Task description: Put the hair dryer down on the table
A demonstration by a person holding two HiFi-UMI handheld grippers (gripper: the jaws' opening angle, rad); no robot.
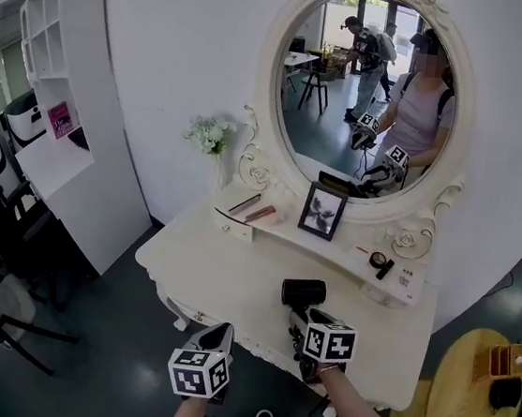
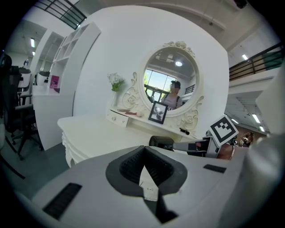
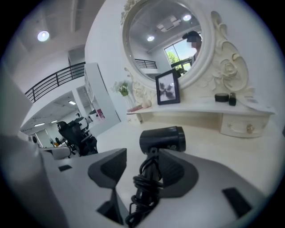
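Dressing table [image 1: 226,265], front edge: hair dryer [image 3: 162,139] lying down
Right gripper [image 3: 141,156] spread wide around its handle, unclamped; left gripper [image 2: 144,149] closed, empty

Three views, one worktop

My head camera looks steeply down on the worktop [image 1: 226,265] and mirror [image 1: 327,135]. The gripper cameras ride close behind my left fingers [image 2: 129,167] and right fingers [image 3: 109,167], facing the mirror beyond them. All share the hair dryer [image 1: 304,292].

Nothing legible was found. A small pale mark on the hair dryer [image 3: 162,140] was too blurred to read, and the pink card [image 1: 60,119] left of the mirror [image 1: 371,84] was illegible.
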